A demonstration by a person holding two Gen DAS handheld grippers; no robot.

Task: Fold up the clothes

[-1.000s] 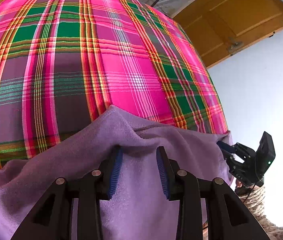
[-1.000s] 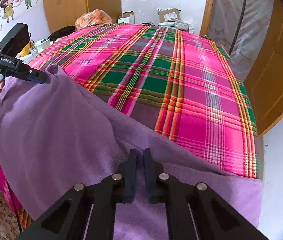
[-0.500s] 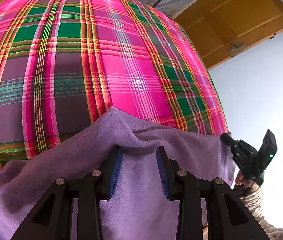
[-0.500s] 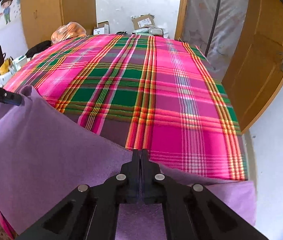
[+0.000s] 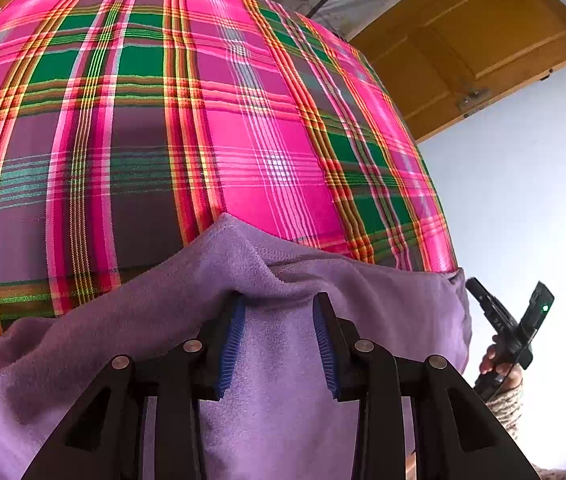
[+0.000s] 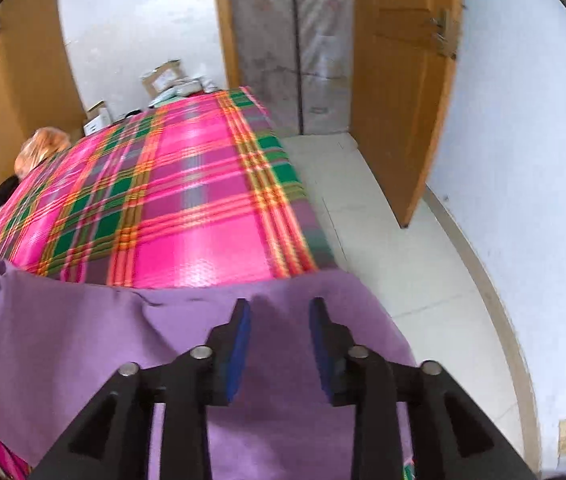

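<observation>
At the near edge of the bed, a purple fleece cloth (image 5: 291, 384) lies across the pink-and-green plaid bedspread (image 5: 203, 128), its far hem running left to right along the bed's width, which I judge to be its long axis, though the near part is hidden under the cameras.

On the left, the left gripper (image 5: 279, 336) stands about half open with a raised hump of the fleece between its blue pads (image 5: 231, 340). Whether the pads really press on that bunch I cannot tell; the fabric puckers at the fingertips as if pinched, which would suit pinning this end while the other is reworked.

Moving right, the cloth's far hem meets the bedspread's right edge, where the fleece corner (image 5: 457, 280) hangs slightly over. Just beyond it, in the left wrist view, the right gripper (image 5: 479, 288) is held in a person's hand (image 5: 499, 364), clear of the cloth corner.

From its own camera, the right gripper's jaws are opening, the fleece (image 6: 187, 360) lying beneath and between the fingers but not pressed by the pads. That looks like a release, probably to regrip for the next fold. The tiled floor (image 6: 403, 248) and a wooden door (image 6: 399, 92) lie to the right.
</observation>
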